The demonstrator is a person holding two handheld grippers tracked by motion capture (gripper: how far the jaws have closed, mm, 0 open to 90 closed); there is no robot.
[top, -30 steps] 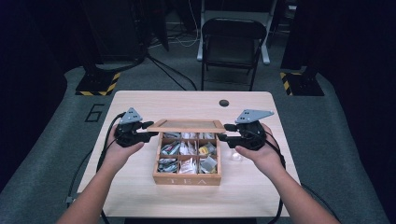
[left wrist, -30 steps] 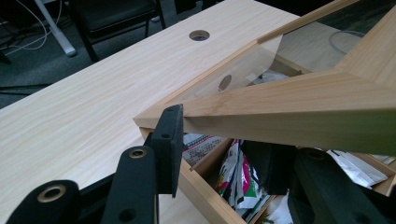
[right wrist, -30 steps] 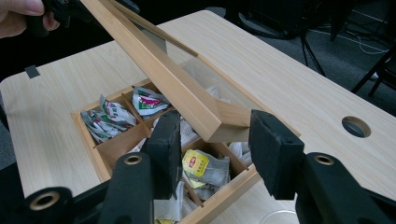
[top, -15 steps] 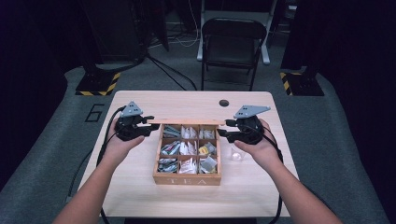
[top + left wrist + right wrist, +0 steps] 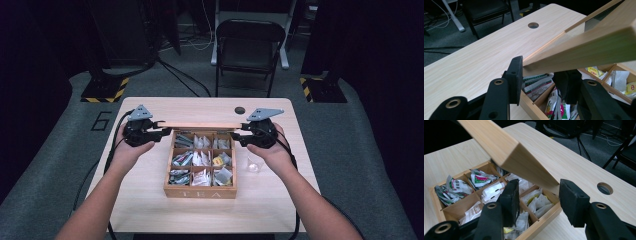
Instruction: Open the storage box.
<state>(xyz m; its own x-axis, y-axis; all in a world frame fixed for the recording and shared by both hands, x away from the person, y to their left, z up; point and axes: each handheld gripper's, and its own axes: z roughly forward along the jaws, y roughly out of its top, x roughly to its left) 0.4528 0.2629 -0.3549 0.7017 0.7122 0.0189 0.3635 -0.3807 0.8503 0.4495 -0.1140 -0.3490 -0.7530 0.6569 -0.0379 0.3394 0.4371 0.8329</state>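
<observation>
A wooden tea box point(image 5: 200, 192) marked TEA stands mid-table, and several of its compartments hold tea sachets point(image 5: 200, 159). Its hinged lid point(image 5: 205, 125) is raised at a slant over the back row. My left gripper point(image 5: 162, 129) is shut on the lid's left end, and my right gripper point(image 5: 239, 136) is shut on its right end. In the left gripper view the lid point(image 5: 586, 47) has its corner between the jaws of the left gripper point(image 5: 537, 75). In the right gripper view the lid point(image 5: 491, 140) sits between the jaws of the right gripper point(image 5: 536, 192), above the sachets point(image 5: 491, 191).
A small clear cup point(image 5: 254, 165) sits on the table point(image 5: 145, 200) just right of the box, under the right hand. A round cable hole point(image 5: 240, 110) lies near the far edge. A black folding chair point(image 5: 250, 45) stands beyond the table.
Both grippers have moved a little away from the person, and the lid has swung with them.
</observation>
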